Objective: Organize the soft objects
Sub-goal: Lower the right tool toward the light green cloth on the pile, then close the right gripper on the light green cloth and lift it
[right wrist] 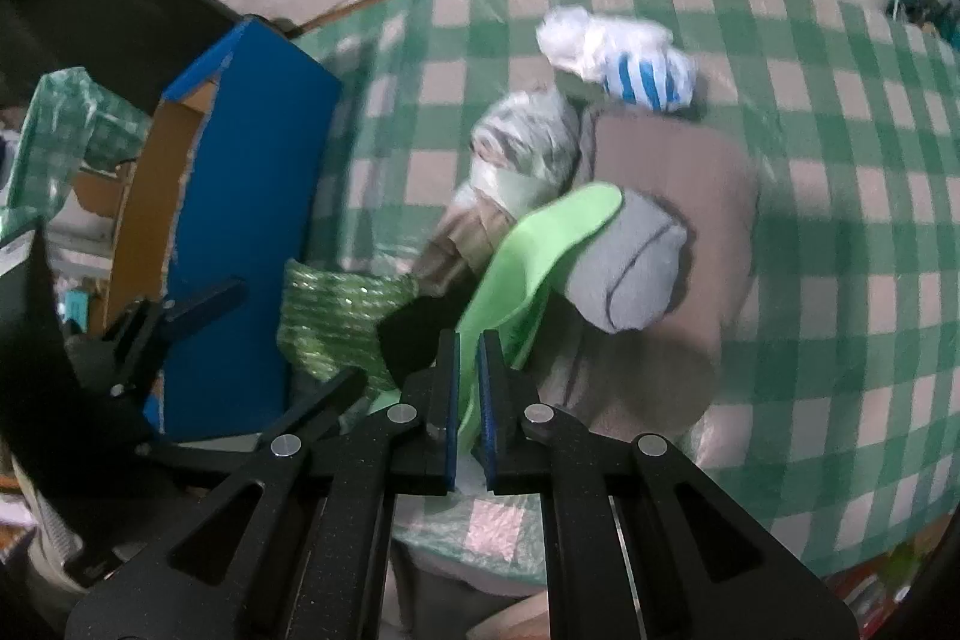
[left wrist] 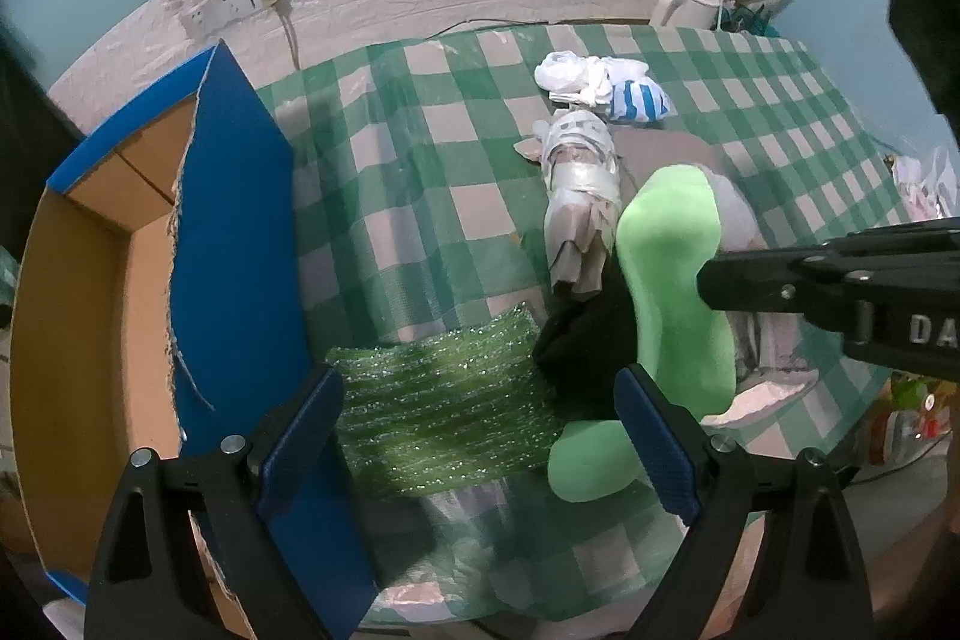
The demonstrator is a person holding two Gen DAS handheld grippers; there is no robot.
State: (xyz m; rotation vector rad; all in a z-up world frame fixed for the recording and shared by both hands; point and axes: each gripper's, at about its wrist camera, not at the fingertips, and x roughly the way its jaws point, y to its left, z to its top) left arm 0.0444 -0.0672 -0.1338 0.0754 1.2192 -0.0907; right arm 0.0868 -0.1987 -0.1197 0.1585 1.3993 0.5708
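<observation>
- Socks piled mid-table on the checked tablecloth point(left wrist: 456, 148), with the bright green sock point(left wrist: 672, 292) at about 3 o'clock in the left view, draped over a black sock point(left wrist: 585, 340).
- Right gripper point(right wrist: 470, 376) is pinched tight on the green sock point(right wrist: 540, 244) (fabric runs right between the blue pads).
- Left gripper point(left wrist: 480, 436) hangs wide open over a sparkly green cloth point(left wrist: 444, 412), touching nothing.
- Blue cardboard box point(left wrist: 234, 244) sits at 9 o'clock.
- Striped sock point(left wrist: 636, 100) lies up at 1 o'clock, beside a taped bundle point(left wrist: 582, 160).
</observation>
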